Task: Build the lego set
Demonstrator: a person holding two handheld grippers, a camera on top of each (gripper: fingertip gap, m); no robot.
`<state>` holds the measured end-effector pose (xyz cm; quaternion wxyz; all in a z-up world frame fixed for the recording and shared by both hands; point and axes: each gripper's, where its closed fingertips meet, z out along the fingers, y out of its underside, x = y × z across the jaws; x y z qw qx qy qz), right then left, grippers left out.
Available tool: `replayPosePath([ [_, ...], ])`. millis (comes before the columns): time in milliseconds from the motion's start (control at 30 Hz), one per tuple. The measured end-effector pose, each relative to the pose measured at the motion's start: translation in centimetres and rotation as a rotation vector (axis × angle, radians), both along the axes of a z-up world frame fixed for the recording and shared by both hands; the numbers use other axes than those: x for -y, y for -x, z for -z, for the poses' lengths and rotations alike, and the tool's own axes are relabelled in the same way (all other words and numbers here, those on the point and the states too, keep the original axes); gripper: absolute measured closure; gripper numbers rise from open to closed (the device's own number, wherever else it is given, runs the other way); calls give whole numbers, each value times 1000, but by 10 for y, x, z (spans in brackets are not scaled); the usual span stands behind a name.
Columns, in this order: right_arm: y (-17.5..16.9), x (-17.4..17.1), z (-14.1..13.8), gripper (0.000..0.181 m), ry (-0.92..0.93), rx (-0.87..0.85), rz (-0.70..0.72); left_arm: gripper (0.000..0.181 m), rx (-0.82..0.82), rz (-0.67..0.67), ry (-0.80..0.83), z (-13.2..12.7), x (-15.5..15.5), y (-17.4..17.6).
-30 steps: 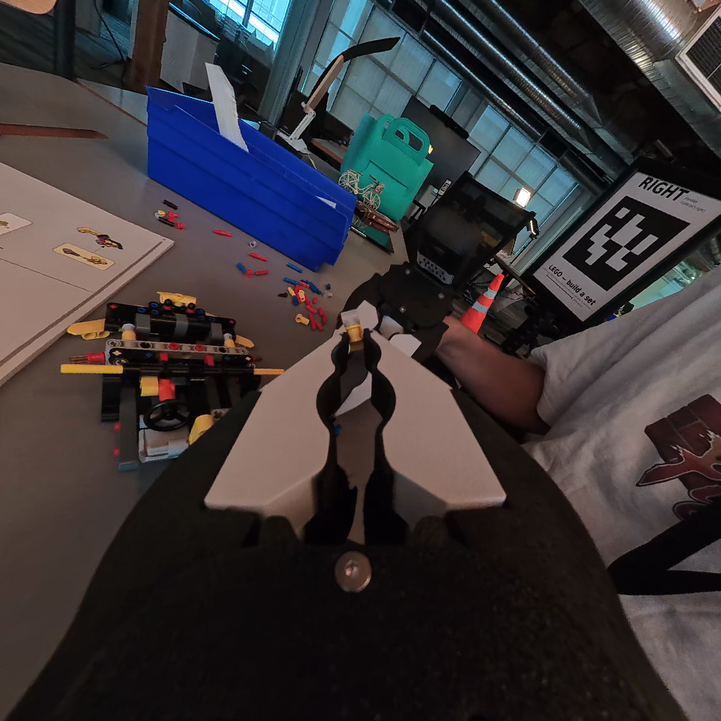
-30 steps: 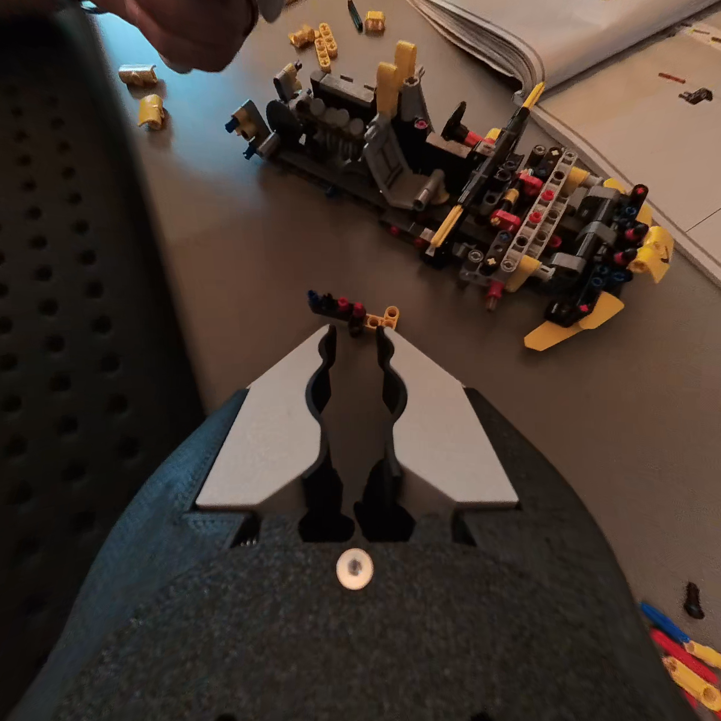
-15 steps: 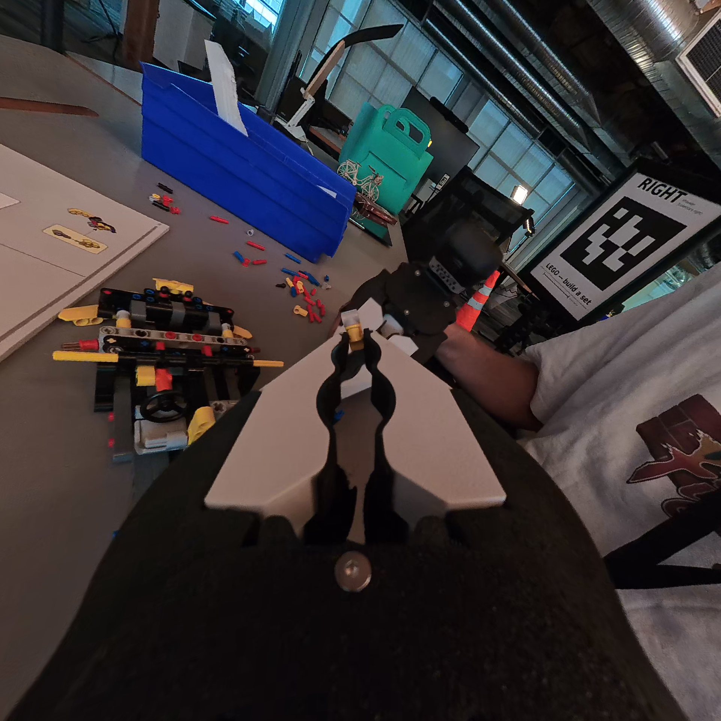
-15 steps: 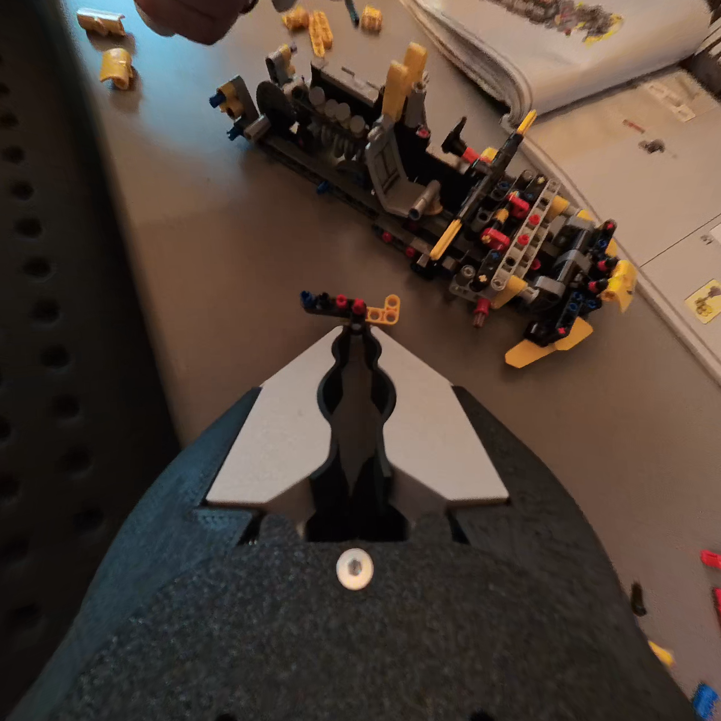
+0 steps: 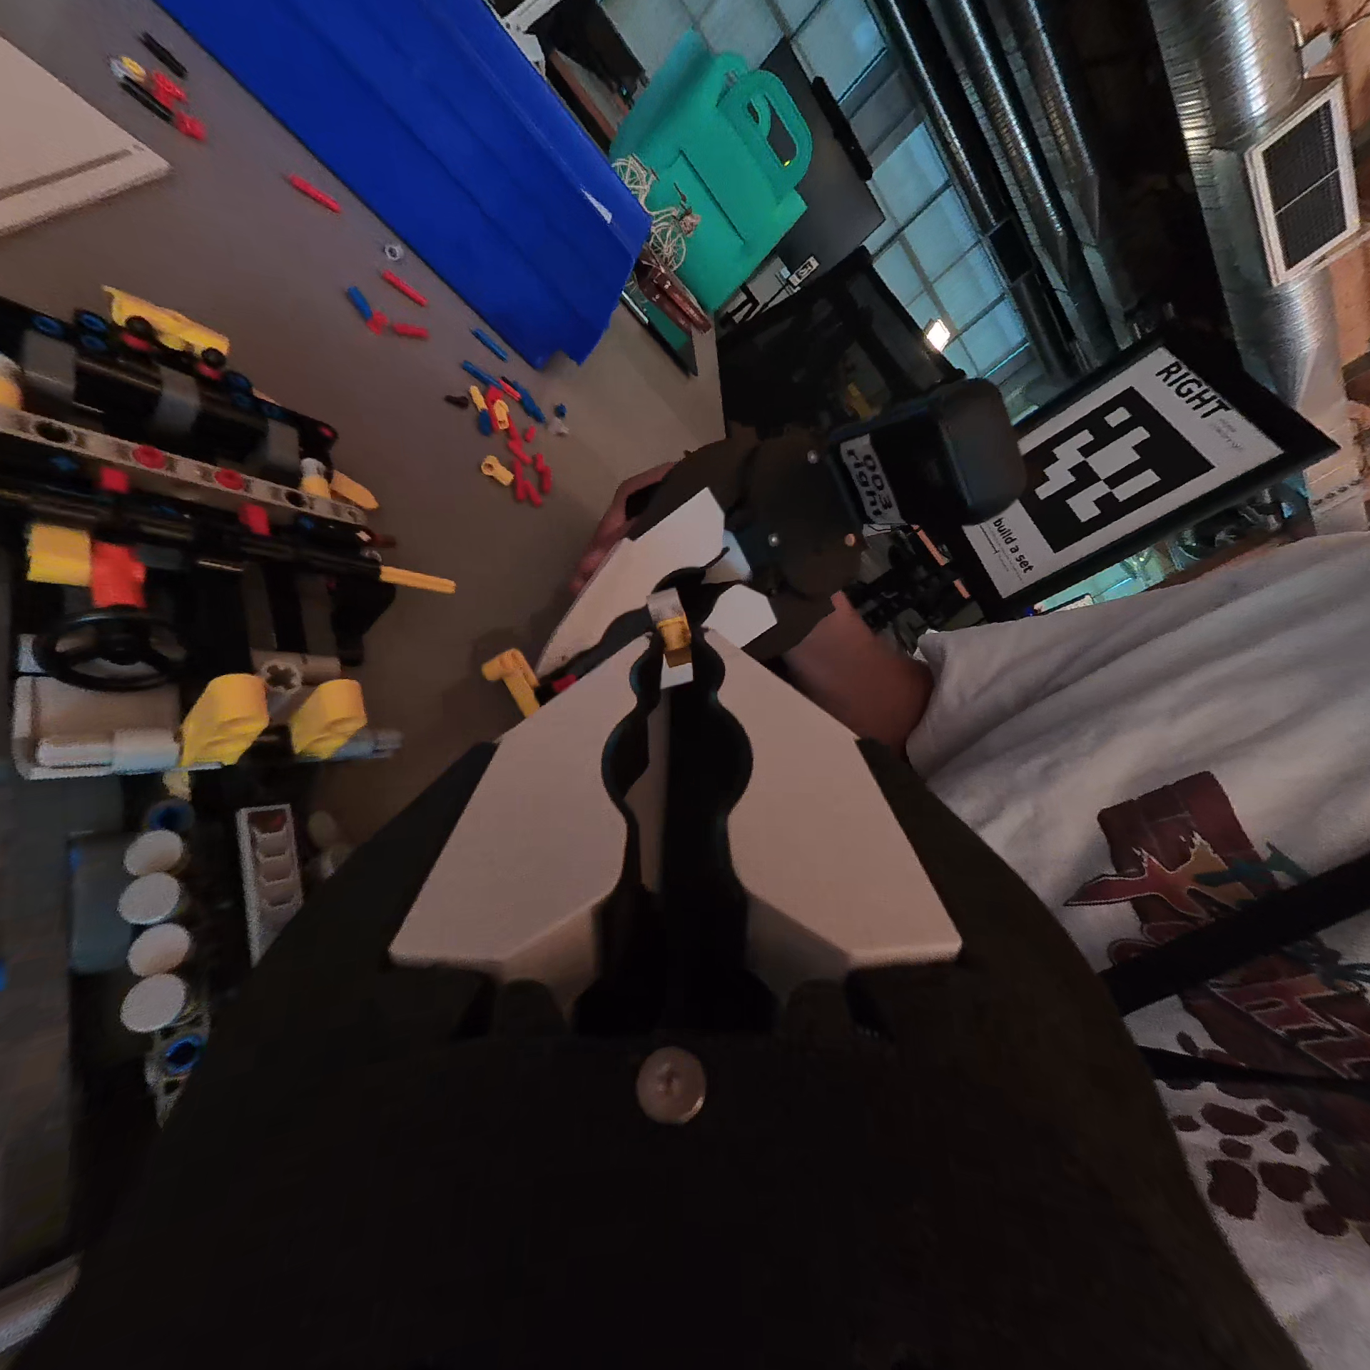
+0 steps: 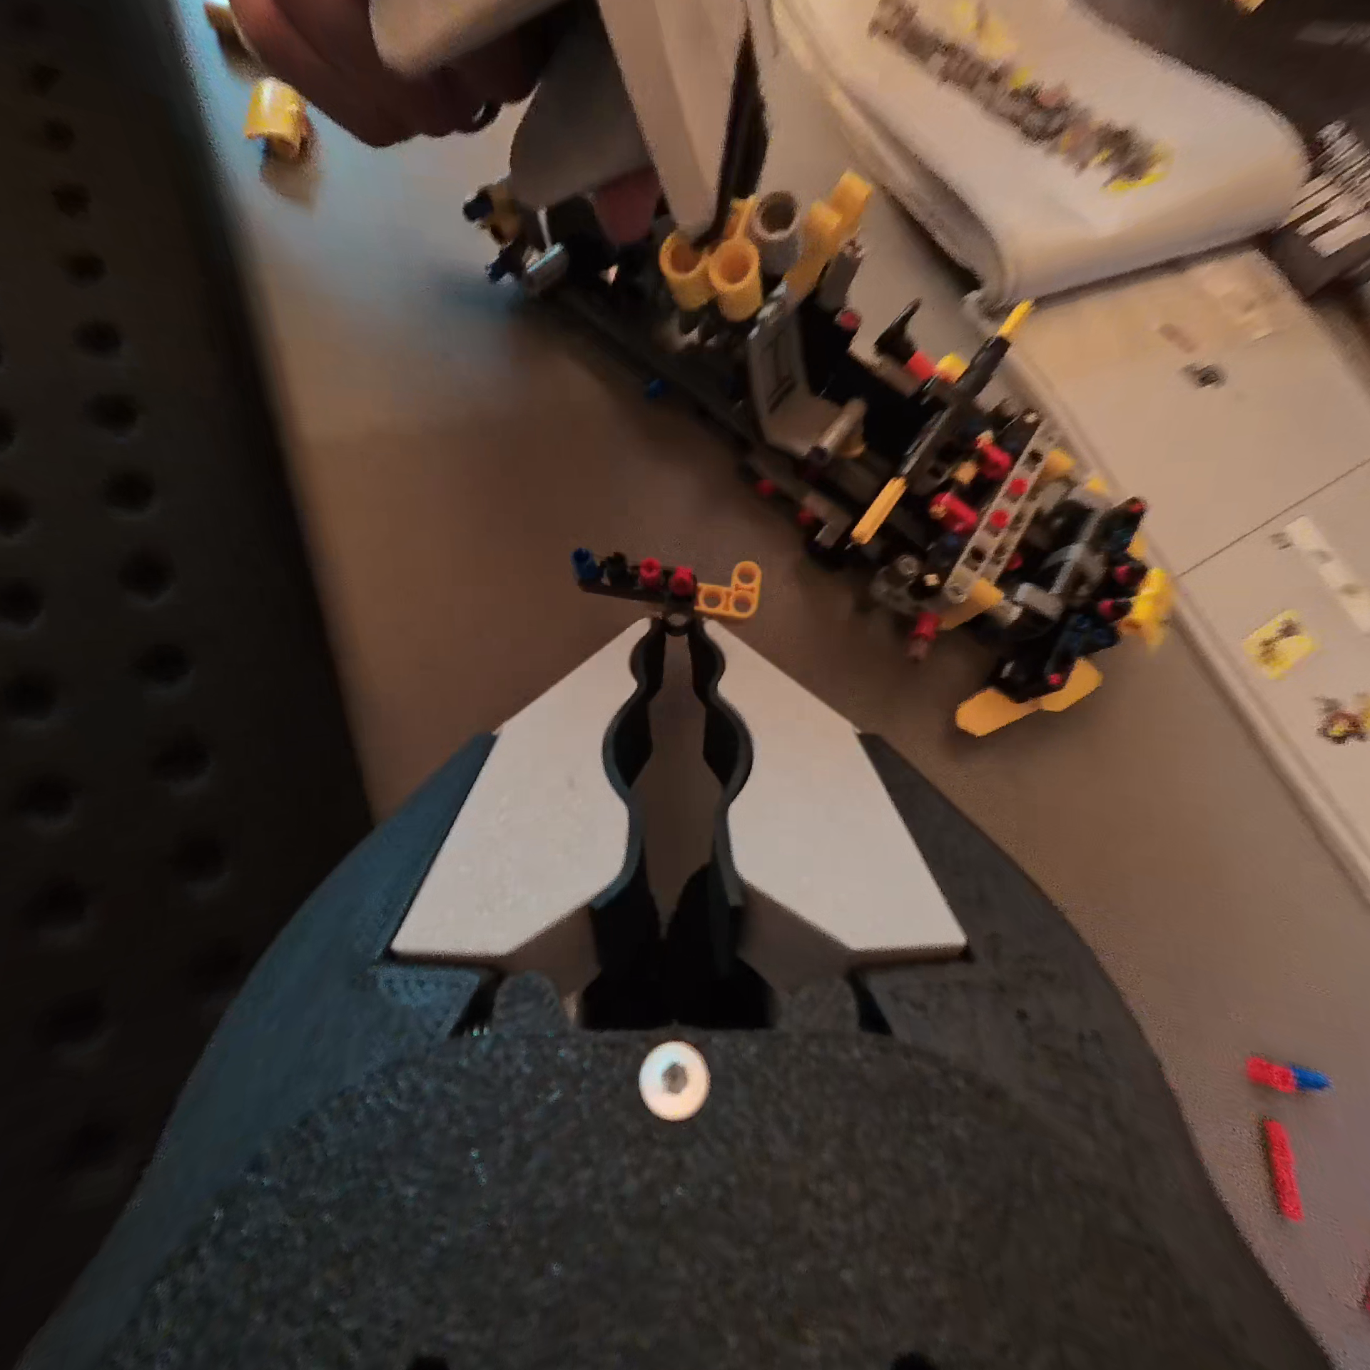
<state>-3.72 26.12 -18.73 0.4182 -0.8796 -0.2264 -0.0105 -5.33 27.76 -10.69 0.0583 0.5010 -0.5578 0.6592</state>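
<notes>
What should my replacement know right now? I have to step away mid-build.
Left gripper: shut on a small yellow-and-grey connector piece, held in the air.
Right gripper: shut on a black beam subassembly with red and blue pins and a yellow end piece, lifted off the table.
The partly built model lies beside the open instruction book; loose pins sit near the blue bin.
Done: both pieces picked up. Left: join them, then mount on the model.

Bare grey table (image 6: 460,474) open ahead of right tongs (image 6: 676,619); lego model (image 6: 927,445) blocks far right.
</notes>
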Motion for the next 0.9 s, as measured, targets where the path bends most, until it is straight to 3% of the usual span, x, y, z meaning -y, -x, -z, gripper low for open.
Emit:
replayPosePath([
  [267, 1, 8, 17, 174, 90, -27, -9, 173, -39, -1, 50, 1, 3, 0],
  [600, -3, -11, -39, 175, -217, 92, 34, 173, -27, -13, -74, 14, 14, 0],
  [900, -9, -12, -25, 175, -149, 176, 65, 173, -50, -14, -35, 15, 12, -1],
])
